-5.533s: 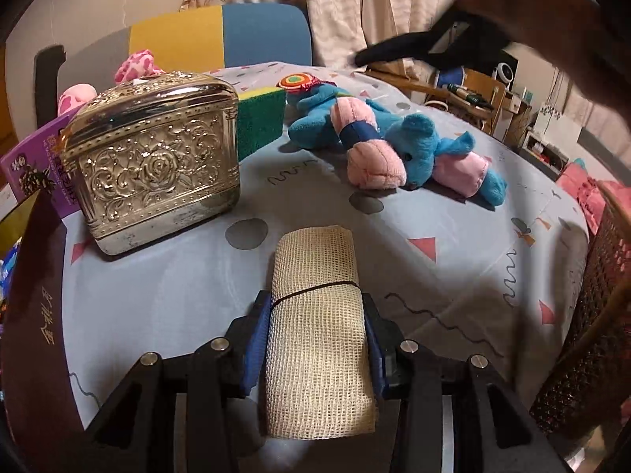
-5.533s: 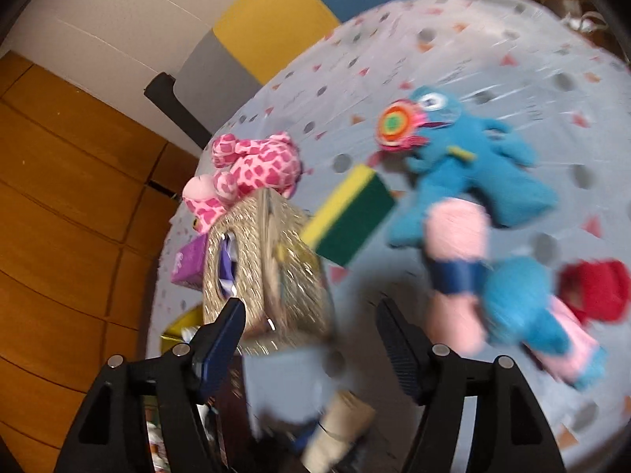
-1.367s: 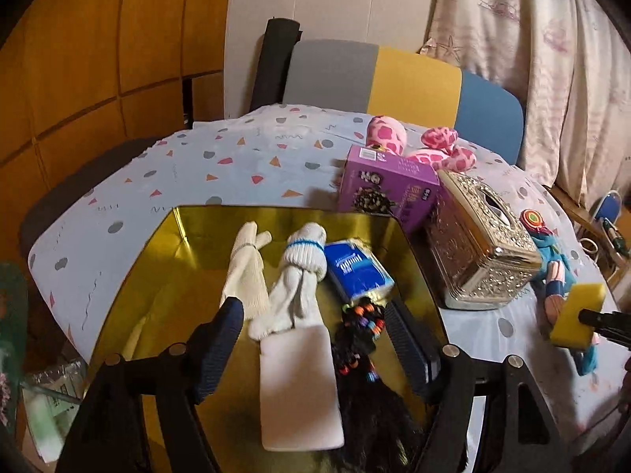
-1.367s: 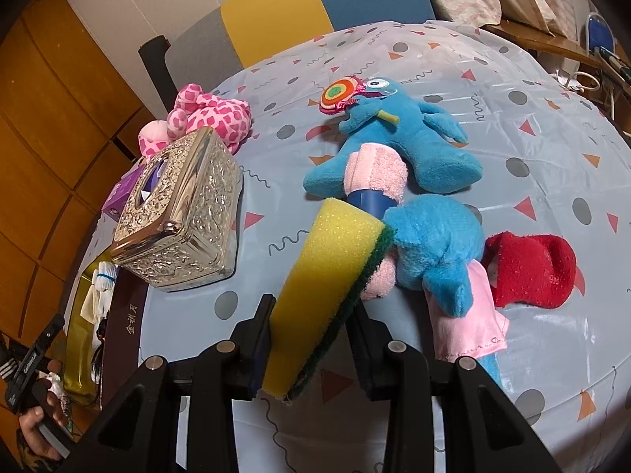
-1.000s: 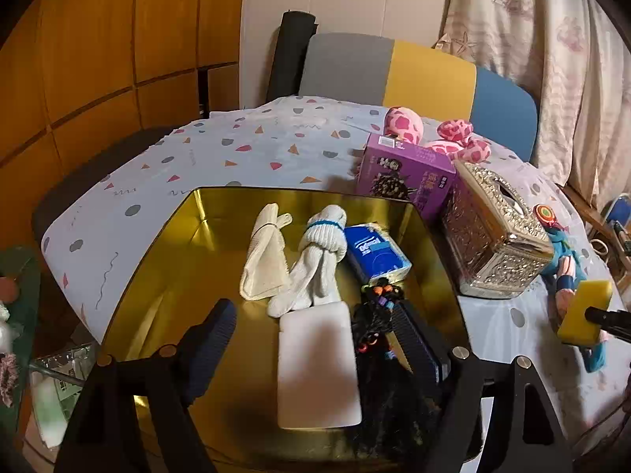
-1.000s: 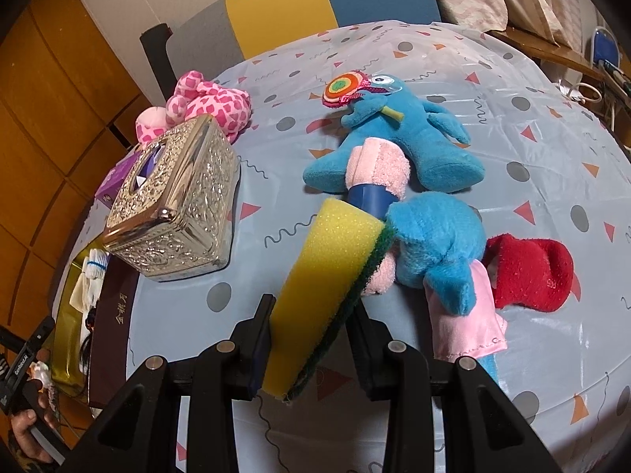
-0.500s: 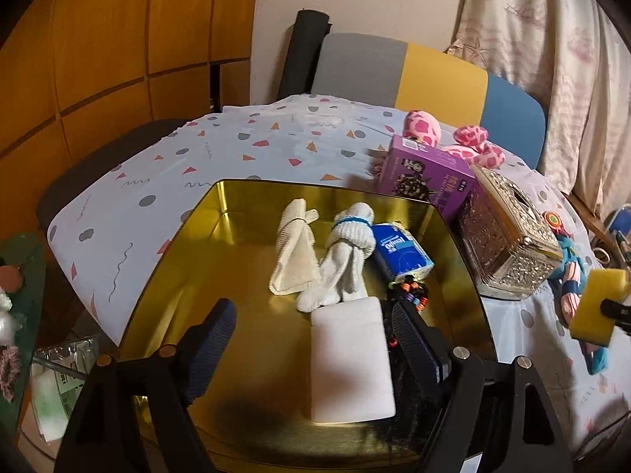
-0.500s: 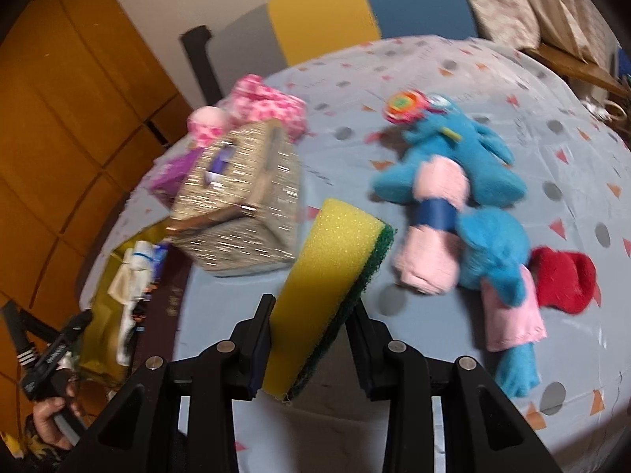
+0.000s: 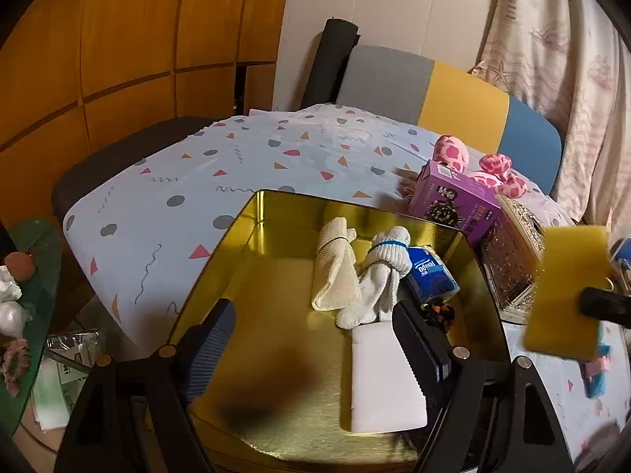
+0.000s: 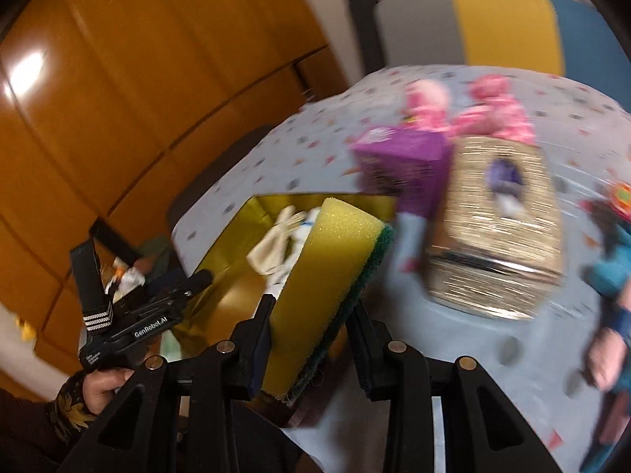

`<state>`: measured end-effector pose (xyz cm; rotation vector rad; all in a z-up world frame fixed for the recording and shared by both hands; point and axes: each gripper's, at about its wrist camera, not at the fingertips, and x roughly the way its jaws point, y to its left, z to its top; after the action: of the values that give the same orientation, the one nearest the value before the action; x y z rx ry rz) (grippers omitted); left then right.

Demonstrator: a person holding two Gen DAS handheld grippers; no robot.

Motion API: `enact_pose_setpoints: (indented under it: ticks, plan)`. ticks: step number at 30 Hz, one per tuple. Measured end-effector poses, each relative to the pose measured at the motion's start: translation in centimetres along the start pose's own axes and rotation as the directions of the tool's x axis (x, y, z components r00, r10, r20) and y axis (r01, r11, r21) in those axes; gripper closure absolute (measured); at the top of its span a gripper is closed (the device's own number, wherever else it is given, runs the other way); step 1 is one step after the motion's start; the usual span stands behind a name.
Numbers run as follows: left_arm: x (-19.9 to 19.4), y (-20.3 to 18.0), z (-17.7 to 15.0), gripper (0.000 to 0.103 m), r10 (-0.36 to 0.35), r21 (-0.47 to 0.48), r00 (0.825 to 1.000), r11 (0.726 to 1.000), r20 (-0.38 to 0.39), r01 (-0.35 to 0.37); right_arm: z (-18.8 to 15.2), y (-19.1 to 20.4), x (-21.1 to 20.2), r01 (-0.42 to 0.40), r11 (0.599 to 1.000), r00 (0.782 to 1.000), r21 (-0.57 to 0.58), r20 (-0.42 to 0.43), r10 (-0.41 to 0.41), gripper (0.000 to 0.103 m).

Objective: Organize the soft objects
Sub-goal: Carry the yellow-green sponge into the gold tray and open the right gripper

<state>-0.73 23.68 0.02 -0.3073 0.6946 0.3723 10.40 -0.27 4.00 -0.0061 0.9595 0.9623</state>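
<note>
In the right wrist view, my right gripper (image 10: 311, 315) is shut on a yellow sponge with a green scouring side (image 10: 335, 276), held up in the air beside the gold tray (image 10: 221, 272). The left wrist view shows the same sponge (image 9: 568, 291) hanging at the tray's right side. My left gripper (image 9: 313, 339) hovers open over the gold tray (image 9: 244, 236) with nothing between its fingers. Inside the tray lie a rolled beige cloth (image 9: 335, 268), a pair of white socks (image 9: 378, 280), a blue tissue pack (image 9: 432, 276) and a white pad (image 9: 384, 382).
A purple box (image 9: 457, 197), an ornate silver tissue box (image 10: 497, 228) and a pink spotted plush (image 9: 497, 177) crowd the cloth right of the tray. A blue plush (image 10: 607, 276) lies further right. A hand (image 10: 100, 384) holds the left gripper. Orange wall panels stand behind.
My right gripper has swung left and up with the sponge, from over the blue plush to beside the gold tray. The left gripper has drifted slightly across the tray, still open.
</note>
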Motion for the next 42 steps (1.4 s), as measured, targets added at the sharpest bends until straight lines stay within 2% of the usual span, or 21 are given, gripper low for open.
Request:
enact_pose_setpoints:
  ticks: [5,9,13,17,23,25,26,28,33,36,42]
  plan:
    - [0.1,0.4,-0.3,0.021,0.004,-0.004,1.000,1.000,-0.005,-0.004,1.9,1.6,5.5,-0.041,0.999,0.997,-0.014,-0.065,0.040,0.067]
    - [0.4,0.6,-0.4,0.021,0.001,-0.010,1.000,1.000,-0.017,-0.001,3.1,0.5,9.8,-0.006,1.000,0.993,0.018,-0.122,0.008,0.064]
    - [0.5,0.4,-0.8,0.021,-0.005,-0.007,1.000,1.000,-0.029,0.005,3.3,-1.1,11.8,0.067,0.996,0.988,0.055,-0.139,-0.059,0.047]
    - [0.6,0.3,-0.8,0.021,-0.003,0.003,1.000,1.000,-0.026,0.004,2.8,-2.1,10.7,0.113,0.990,0.986,0.078,-0.129,-0.103,0.045]
    - [0.4,-0.5,-0.9,0.021,-0.008,0.023,1.000,1.000,-0.029,0.009,1.6,-1.0,8.3,0.193,0.981,0.977,-0.019,-0.089,-0.194,0.044]
    - [0.2,-0.7,-1.0,0.021,-0.011,0.031,1.000,0.999,-0.025,0.012,1.4,-0.3,8.5,0.217,0.973,0.971,-0.072,-0.090,-0.223,0.036]
    - [0.1,-1.0,-1.0,0.021,-0.012,0.038,1.000,0.999,-0.022,0.012,1.3,0.2,8.7,0.227,0.968,0.967,-0.103,-0.097,-0.237,0.028]
    - [-0.2,-1.3,-1.0,0.021,-0.011,0.047,1.000,0.999,-0.017,0.012,1.2,0.6,8.9,0.232,0.964,0.964,-0.129,-0.102,-0.246,0.025]
    - [-0.7,-1.9,-1.0,0.021,-0.009,0.068,1.000,0.998,-0.006,0.009,1.8,-0.4,7.3,0.275,0.961,0.961,-0.037,-0.027,-0.276,0.024]
    - [-0.9,-2.2,-1.0,0.020,-0.011,0.076,1.000,0.997,-0.002,0.011,1.9,-0.9,5.9,0.269,0.963,0.963,-0.002,0.000,-0.269,0.024]
    - [-0.9,-2.6,-0.9,0.020,-0.020,0.085,1.000,0.996,-0.004,0.020,0.5,-1.3,3.8,0.284,0.959,0.958,0.016,0.031,-0.285,0.024]
